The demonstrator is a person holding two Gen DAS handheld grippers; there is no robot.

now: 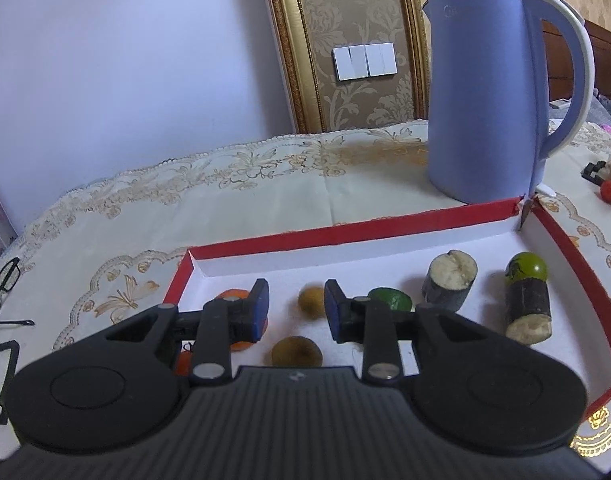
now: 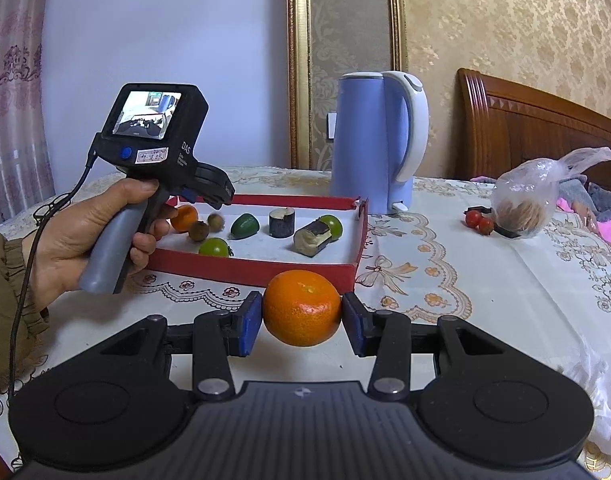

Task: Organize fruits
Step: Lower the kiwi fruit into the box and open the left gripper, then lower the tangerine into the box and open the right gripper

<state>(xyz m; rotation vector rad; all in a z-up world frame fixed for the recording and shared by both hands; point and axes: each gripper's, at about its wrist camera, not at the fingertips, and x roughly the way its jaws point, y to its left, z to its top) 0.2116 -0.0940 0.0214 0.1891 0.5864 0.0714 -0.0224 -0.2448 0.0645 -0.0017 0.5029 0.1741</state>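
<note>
The right gripper (image 2: 301,322) has its jaws closed on an orange (image 2: 301,307), held above the counter (image 2: 485,300) just near of the red tray (image 2: 265,270). The left gripper (image 1: 296,307) hangs over the tray's left part, jaws apart and holding nothing. In the tray lie another orange (image 2: 184,218), brown and green fruits and two cane pieces (image 1: 449,282). A blue kettle (image 2: 375,144) stands beyond.

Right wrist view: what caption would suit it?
Right claw holds an orange before a red tray of fruit.
</note>
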